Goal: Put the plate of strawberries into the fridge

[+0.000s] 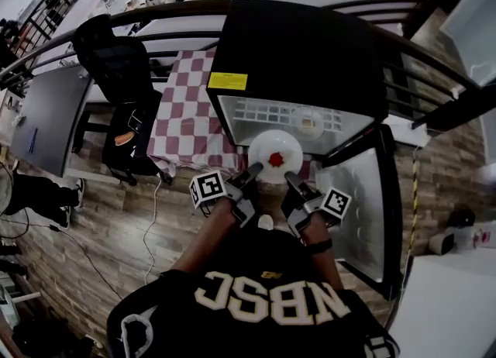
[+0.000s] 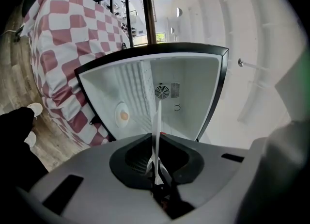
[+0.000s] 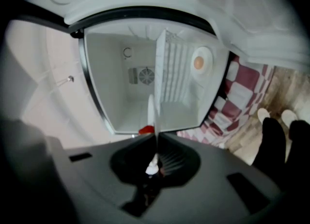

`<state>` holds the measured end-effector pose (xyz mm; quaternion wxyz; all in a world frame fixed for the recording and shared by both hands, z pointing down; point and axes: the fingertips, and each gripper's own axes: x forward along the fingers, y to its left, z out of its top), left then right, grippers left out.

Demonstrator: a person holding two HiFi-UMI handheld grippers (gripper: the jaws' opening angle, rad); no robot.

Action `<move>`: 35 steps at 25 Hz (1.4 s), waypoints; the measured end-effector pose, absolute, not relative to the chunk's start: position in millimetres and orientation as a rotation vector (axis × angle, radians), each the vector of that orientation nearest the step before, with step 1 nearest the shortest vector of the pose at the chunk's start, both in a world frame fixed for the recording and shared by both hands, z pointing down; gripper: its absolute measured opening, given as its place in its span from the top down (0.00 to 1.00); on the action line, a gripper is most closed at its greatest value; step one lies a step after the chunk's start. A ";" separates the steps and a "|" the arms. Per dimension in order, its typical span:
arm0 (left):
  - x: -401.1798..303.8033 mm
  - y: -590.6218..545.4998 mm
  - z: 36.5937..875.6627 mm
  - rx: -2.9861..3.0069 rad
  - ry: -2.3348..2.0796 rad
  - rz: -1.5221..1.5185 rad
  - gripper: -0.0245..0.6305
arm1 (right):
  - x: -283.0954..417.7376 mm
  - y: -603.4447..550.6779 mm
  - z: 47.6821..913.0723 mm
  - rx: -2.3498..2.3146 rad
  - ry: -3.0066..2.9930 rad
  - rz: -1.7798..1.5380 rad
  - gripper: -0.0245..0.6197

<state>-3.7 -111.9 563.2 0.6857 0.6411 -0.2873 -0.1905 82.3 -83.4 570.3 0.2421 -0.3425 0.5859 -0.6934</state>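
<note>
I hold the plate between both grippers, with the strawberries at its centre. The left gripper has its jaws clamped on the plate's near-left rim. The right gripper has its jaws clamped on the near-right rim. In both gripper views the rim runs edge-on between the jaws. The plate is at the open front of the black fridge. The fridge door stands swung out to the right. A checkered cloth covers the desk left of the fridge.
</note>
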 end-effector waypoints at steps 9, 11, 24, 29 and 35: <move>4.0 -173.2 552.2 1.500 -0.610 -0.417 0.89 | 87.1 -140.1 566.5 -0.990 1.553 -1.847 0.91; 4.1 -184.9 556.7 1.490 -0.608 -0.409 0.89 | 88.8 -151.4 568.7 -1.004 1.547 -1.839 0.91; 12.2 -229.7 575.1 1.455 -0.633 -0.391 0.90 | 97.4 -194.1 578.5 -1.041 1.496 -1.835 0.91; 14.3 -237.9 581.4 1.451 -0.653 -0.396 0.89 | 99.7 -202.3 583.1 -1.045 1.482 -1.833 0.91; 15.8 -244.2 580.9 1.439 -0.658 -0.446 0.90 | 103.6 -210.6 583.0 -1.058 1.479 -1.813 0.91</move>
